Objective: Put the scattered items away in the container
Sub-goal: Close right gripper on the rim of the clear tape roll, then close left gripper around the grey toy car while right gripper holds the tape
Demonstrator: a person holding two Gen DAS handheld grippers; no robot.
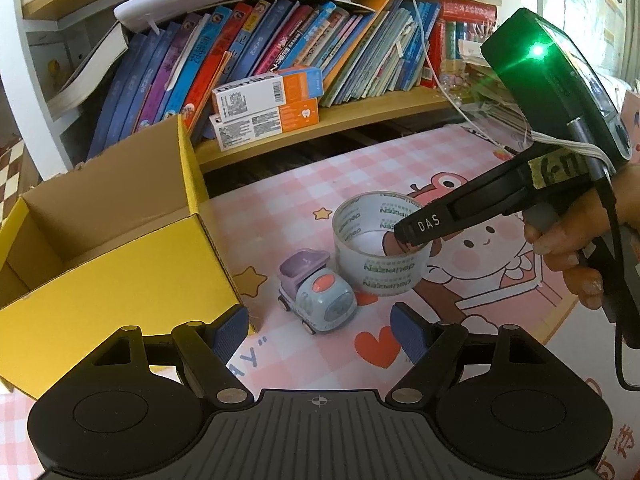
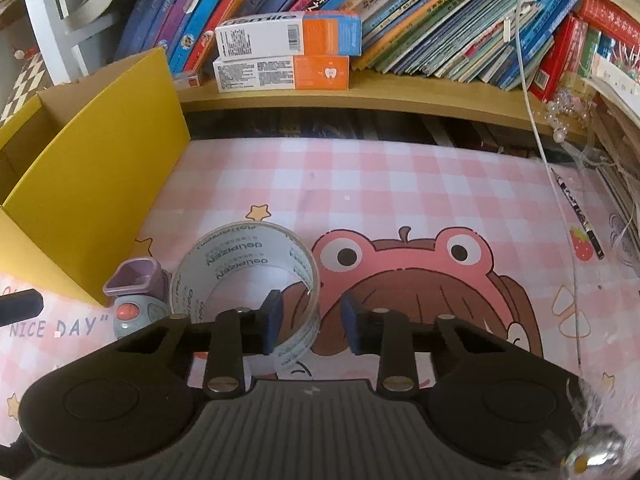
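A clear tape roll (image 1: 380, 256) (image 2: 248, 264) stands on the pink checked mat, with a small pastel toy truck (image 1: 316, 296) (image 2: 136, 300) touching its left side. An open yellow cardboard box (image 1: 120, 272) (image 2: 92, 184) sits at the left, and its inside looks bare. My right gripper (image 2: 312, 320) (image 1: 408, 236) straddles the roll's near wall, one pad inside the ring and one outside. A gap still shows beside the wall, so the pads do not press. My left gripper (image 1: 320, 328) hovers open just in front of the truck with nothing between its pads.
A wooden shelf (image 2: 400, 96) with leaning books runs along the back, and two toothpaste boxes (image 2: 284, 52) are stacked on it. A pencil (image 2: 580, 216) lies on the mat at right, beside a hanging white cable (image 2: 536, 128). A hand (image 1: 568, 240) holds the right gripper.
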